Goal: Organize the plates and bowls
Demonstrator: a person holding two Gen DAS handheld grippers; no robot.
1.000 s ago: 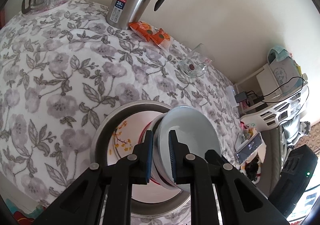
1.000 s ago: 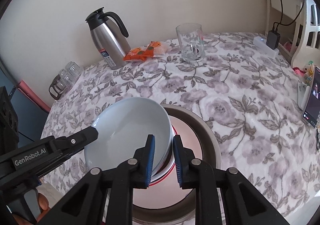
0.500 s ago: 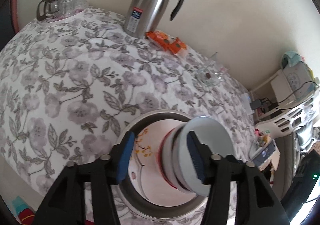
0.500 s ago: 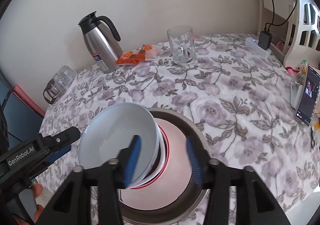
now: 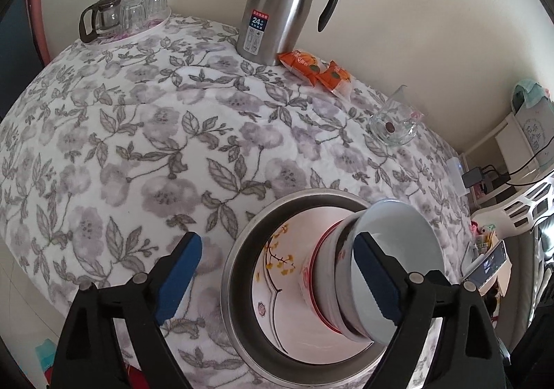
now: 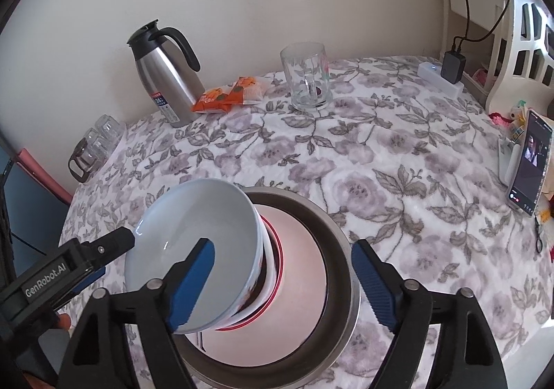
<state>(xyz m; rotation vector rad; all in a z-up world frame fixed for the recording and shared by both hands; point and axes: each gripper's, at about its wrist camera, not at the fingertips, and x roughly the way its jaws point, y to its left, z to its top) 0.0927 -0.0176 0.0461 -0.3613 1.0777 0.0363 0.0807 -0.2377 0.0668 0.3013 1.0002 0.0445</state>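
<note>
The table (image 5: 138,132), draped in a grey flower-print cloth, fills both views. Near its front edge sits a wide steel basin (image 6: 341,271), and inside it lies a white plate (image 5: 273,271) painted with a yellow-blossom branch. On that plate stands the stack of bowls (image 6: 221,250): a pale blue bowl (image 5: 405,264) on top, nested in red-trimmed white ones, the whole stack leaning in both wide-angle views.

The left gripper (image 5: 277,278) has just been opening and now stands wide, one blue pad over the cloth outside the basin, the other in front of the blue bowl's rim, with no squeeze on the bowls. The right gripper (image 6: 284,281) has just been opening too; its jaws are spread wide, one pad in front of the top bowl's inside, the other over the basin's far rim, pressing on nothing.

Back by the wall stand a steel jug (image 6: 166,77) with a black handle, orange snack packets (image 5: 315,70) just beside it, a glass mug (image 6: 308,80), and a tray of small glasses (image 5: 128,11). A phone (image 6: 528,174) is propped upright at the right edge.
</note>
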